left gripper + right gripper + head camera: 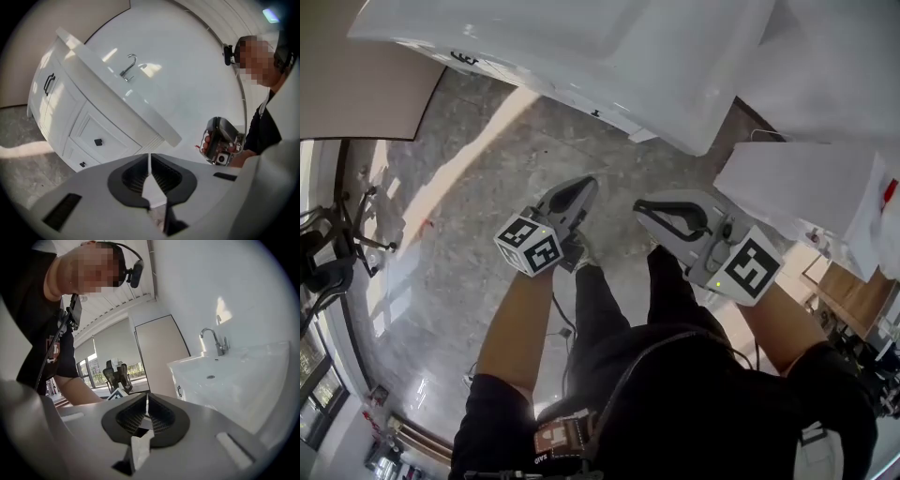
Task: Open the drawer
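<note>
A white vanity cabinet stands ahead in the left gripper view. Its upper drawer has a small black knob, and a lower drawer knob sits beneath. My left gripper is shut and empty, a good way short of the drawers. In the head view the left gripper and right gripper hang side by side over the floor, below the vanity top. The right gripper is shut with nothing in it and faces the sink basin from the side.
A chrome faucet rises from the counter. The cabinet door left of the drawers carries a black handle. Grey stone floor lies in front. An office chair stands at the left, and white paper and boxes at the right.
</note>
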Motion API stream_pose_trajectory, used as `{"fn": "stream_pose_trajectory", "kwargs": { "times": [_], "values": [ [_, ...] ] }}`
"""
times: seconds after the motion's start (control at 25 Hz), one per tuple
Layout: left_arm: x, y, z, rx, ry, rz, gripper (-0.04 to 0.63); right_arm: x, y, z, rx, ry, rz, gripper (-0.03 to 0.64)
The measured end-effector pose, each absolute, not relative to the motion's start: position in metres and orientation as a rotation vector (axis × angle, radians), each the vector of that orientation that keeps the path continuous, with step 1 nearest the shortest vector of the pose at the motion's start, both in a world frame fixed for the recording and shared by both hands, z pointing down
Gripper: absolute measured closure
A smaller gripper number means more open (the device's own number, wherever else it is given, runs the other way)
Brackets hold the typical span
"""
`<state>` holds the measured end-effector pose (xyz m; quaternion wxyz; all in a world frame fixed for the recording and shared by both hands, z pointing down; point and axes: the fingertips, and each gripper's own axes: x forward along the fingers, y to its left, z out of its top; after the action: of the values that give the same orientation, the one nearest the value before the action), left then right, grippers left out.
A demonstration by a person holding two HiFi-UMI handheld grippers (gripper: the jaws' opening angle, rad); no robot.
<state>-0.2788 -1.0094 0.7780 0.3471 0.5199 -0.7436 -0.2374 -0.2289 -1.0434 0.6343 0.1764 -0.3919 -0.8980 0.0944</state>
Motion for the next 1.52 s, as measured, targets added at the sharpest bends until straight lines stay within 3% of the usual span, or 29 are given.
{"fn": "stream_pose_trajectory", "kwargs": {
  "times": [0.48,0.92,1.52],
  "values": [
    [-0.370,-1.056,0.918,1.191,-1.885,-0.815,0.325,-0.209,-1.069,0.749,-1.032,-2.516,0.286,0.614],
    [-0.443,-1.076,0.964,1.124,-1.916,-0.873,0.307,-0.213,-1.076,0.776,-0.976,-2.457,0.327,0.614],
    [-0.454,-1.085,0.987,1.133,-1.967,-0.818,0.310,-0.215,-1.050,0.782,-1.028,-2.444,0.231,0.614]
  ]
}}
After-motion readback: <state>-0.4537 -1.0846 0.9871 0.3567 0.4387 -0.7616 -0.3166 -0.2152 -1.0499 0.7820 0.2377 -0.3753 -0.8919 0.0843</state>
